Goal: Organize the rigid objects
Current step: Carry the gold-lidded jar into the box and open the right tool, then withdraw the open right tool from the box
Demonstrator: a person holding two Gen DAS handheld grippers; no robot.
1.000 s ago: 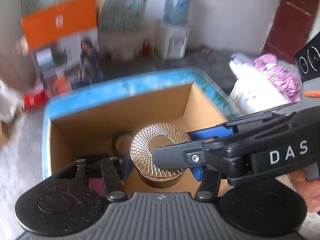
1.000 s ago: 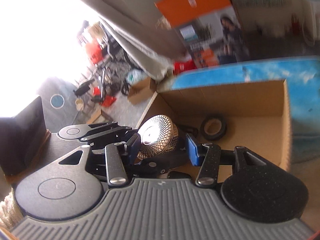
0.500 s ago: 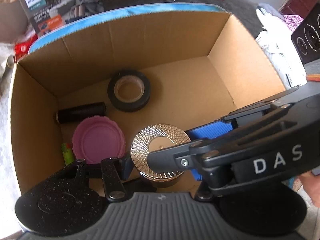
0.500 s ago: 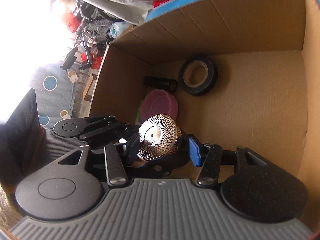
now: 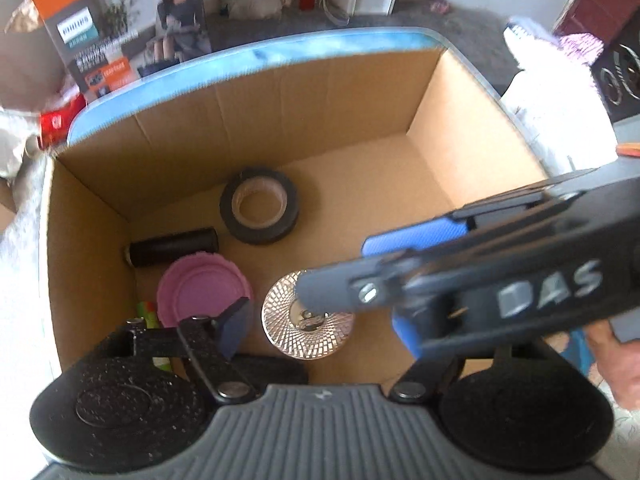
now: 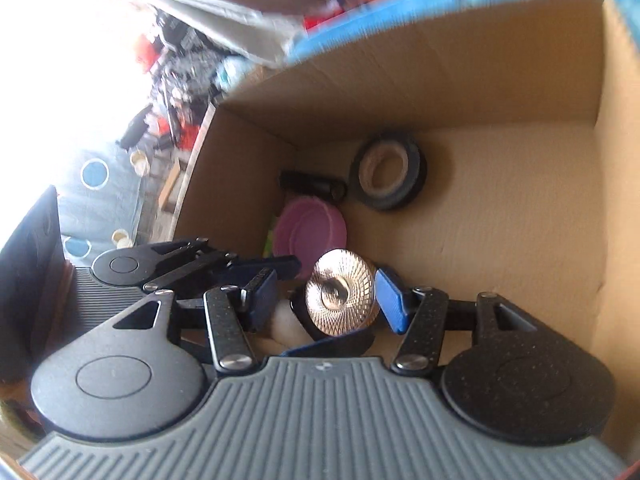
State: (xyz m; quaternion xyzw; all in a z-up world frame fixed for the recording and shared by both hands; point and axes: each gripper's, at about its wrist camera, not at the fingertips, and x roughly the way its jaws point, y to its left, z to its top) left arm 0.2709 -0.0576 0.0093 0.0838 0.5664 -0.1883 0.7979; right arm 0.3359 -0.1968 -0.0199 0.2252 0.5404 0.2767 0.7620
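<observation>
Two tongs hang down into the same cardboard box (image 5: 472,112), and both sets of jaws are opening at this moment. Between them sits the jar (image 5: 308,330), a dark little pot with a faceted metallic lid, low in the box near its front wall. On the left wrist view the left tongs (image 5: 320,328) have their blue pads standing clear on either side of the lid, a gap showing at each side, so nothing is pinched there. The right tongs (image 5: 384,280) cross in from the right over the jar, one finger lying right across the lid in that view.

Switch to the right wrist view: the jar (image 6: 340,300) tilts its lid toward the camera, between the blue pads of the right tongs (image 6: 328,300). The right-hand pad sits just at the lid's rim, the left-hand pad stands off; whether any pad still presses, I cannot tell. A hand (image 5: 612,360) shows at the right edge, holding the right tool.

Elsewhere on the box floor: a tape roll (image 5: 259,205) lying flat toward the back, a black cylinder (image 5: 172,246) on its side by the left wall, a pink lid (image 5: 202,290) just in front of it, and something green (image 5: 146,314) tucked beside the pink lid.
</observation>
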